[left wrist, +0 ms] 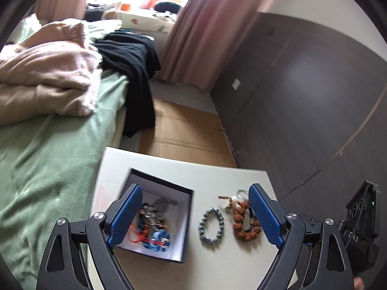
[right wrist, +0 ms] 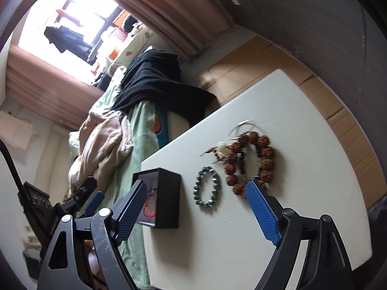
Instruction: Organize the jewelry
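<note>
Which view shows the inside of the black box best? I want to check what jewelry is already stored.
The left wrist view: it looks down into the black box, showing a tangle of chains, red cord and blue pieces. The right wrist view sees the box mostly from its side, with only a sliver of white lining and red cord.

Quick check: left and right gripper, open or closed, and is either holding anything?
Left gripper: open, holding nothing, above the box and bracelets.
Right gripper: open, holding nothing, above the blue bead bracelet.
</note>
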Demonstrator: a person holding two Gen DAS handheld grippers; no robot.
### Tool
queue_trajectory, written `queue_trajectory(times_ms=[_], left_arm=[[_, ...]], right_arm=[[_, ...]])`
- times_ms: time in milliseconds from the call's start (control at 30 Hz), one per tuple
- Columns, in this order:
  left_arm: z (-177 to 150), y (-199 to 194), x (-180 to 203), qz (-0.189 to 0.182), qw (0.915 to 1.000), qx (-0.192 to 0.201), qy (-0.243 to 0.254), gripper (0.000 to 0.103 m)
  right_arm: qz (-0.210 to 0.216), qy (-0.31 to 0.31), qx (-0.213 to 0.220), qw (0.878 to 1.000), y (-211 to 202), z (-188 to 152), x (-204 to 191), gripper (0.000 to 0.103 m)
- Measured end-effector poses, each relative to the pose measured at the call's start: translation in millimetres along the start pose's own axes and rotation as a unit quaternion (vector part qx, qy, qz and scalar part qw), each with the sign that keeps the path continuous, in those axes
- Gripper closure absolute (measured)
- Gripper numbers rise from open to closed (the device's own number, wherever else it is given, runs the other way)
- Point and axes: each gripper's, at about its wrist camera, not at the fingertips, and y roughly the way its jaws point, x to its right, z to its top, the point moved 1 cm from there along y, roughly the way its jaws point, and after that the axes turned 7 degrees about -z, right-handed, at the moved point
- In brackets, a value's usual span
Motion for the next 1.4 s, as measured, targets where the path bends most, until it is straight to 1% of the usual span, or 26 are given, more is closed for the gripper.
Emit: queue_trajectory(times_ms=[100,167,233,300,367,433,533,567,667,800,900,1067,1167,1233,1267,1300,1333,1367,1400], left_arm=[[-8,12,17,0.002,0.9996,-0.015,0.025,0.014],[-13,20,26,0.005,0.9987,-0.03,0.042,0.017],[-19,30,34,0.01,0.9971,-0.047,0.059,0.024],[-26,40,42,0.011,0.9951,-0.062,0.077,0.036],[-33,50,49,0.015,0.9925,-0.078,0.093,0.041],[-38,58,53,0.018,0.9904,-0.09,0.103,0.042],[-47,72,59,0.026,0.9859,-0.114,0.12,0.044],[-52,79,61,0.034,0.983,-0.124,0.131,0.046],[-64,93,68,0.048,0.9757,-0.146,0.156,0.048],[-78,110,73,0.074,0.9656,-0.166,0.186,0.055],[-84,120,70,0.076,0.9625,-0.183,0.186,0.058],[-92,132,68,0.091,0.9558,-0.201,0.195,0.058],[-97,140,65,0.095,0.9536,-0.214,0.189,0.058],[-98,141,64,0.098,0.9531,-0.215,0.189,0.059],[-98,141,63,0.098,0.9532,-0.216,0.188,0.061],[-99,143,63,0.098,0.9532,-0.217,0.186,0.066],[-99,144,61,0.098,0.9533,-0.22,0.183,0.068],[-98,143,60,0.096,0.9547,-0.217,0.18,0.074],[-97,143,60,0.1,0.9548,-0.215,0.179,0.084]], right_arm=[[-0.016,0.019,-0.01,1.0,4,-1,14,0.018],[-0.023,0.032,-0.013,0.999,5,2,23,0.018],[-0.034,0.034,-0.013,0.999,4,3,29,0.018],[-0.042,0.037,-0.016,0.998,4,5,36,0.018],[-0.046,0.047,-0.02,0.998,3,6,44,0.018],[-0.056,0.051,-0.017,0.997,0,7,51,0.018],[-0.07,0.04,-0.011,0.997,-4,9,53,0.018],[-0.071,0.039,-0.013,0.997,-4,9,54,0.018],[-0.065,0.037,-0.018,0.997,-6,10,56,0.018],[-0.059,0.038,-0.017,0.997,-9,13,58,0.018],[-0.06,0.04,-0.018,0.997,-12,15,63,0.018],[-0.064,0.051,-0.012,0.997,-18,17,73,0.018],[-0.063,0.056,-0.011,0.996,-21,18,79,0.018],[-0.066,0.056,-0.01,0.996,-22,18,81,0.018],[-0.067,0.056,-0.011,0.996,-22,19,81,0.018],[-0.068,0.056,-0.012,0.996,-21,18,81,0.018],[-0.068,0.055,-0.013,0.996,-21,18,81,0.018],[-0.069,0.054,-0.014,0.996,-20,18,80,0.018],[-0.068,0.053,-0.016,0.996,-19,18,79,0.018]])
